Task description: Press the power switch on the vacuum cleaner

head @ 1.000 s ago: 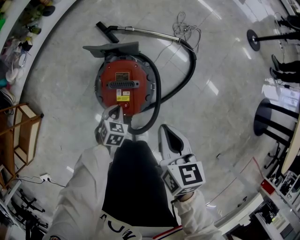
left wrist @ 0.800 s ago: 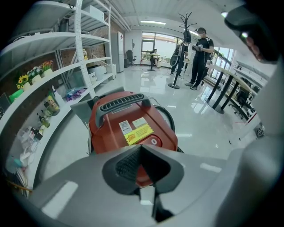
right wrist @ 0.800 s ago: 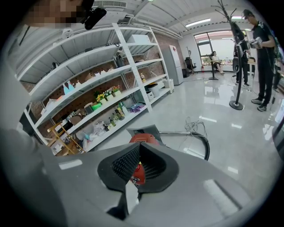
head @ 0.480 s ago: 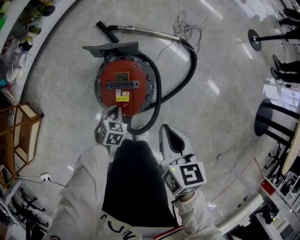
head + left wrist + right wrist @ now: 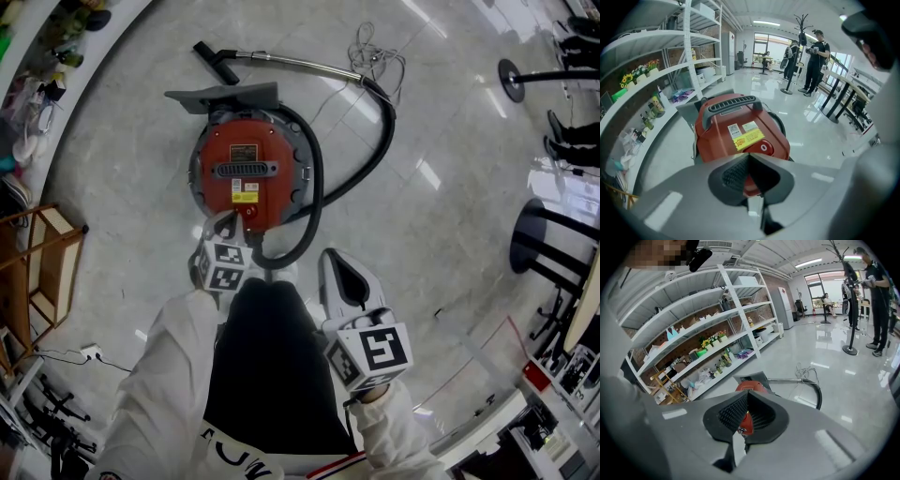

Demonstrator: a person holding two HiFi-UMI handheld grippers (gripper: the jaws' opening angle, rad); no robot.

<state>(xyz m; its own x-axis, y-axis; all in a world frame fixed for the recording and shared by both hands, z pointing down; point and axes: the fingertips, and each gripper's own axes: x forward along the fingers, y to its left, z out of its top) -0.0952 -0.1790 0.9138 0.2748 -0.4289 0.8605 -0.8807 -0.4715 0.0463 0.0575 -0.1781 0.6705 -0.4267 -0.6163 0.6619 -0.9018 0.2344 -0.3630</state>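
Note:
The red round vacuum cleaner (image 5: 247,171) lies on the pale floor, its black hose (image 5: 375,141) looping round to a metal wand and nozzle (image 5: 214,63). Its red round power switch (image 5: 763,147) sits on the near edge of the body, beside a yellow label. My left gripper (image 5: 228,219) hovers just short of that edge with its jaws shut and empty, the tips (image 5: 749,155) lying a little below and left of the switch. My right gripper (image 5: 331,255) is held back to the right, shut and empty; between its jaw pads (image 5: 733,414) shows a bit of the vacuum (image 5: 747,422).
A wooden rack (image 5: 39,270) stands at the left and white shelves (image 5: 708,329) with small goods run along that side. Black stool bases (image 5: 536,236) and a stand base (image 5: 509,80) are at the right. People (image 5: 817,56) stand far off. A coiled cord (image 5: 373,54) lies beyond the hose.

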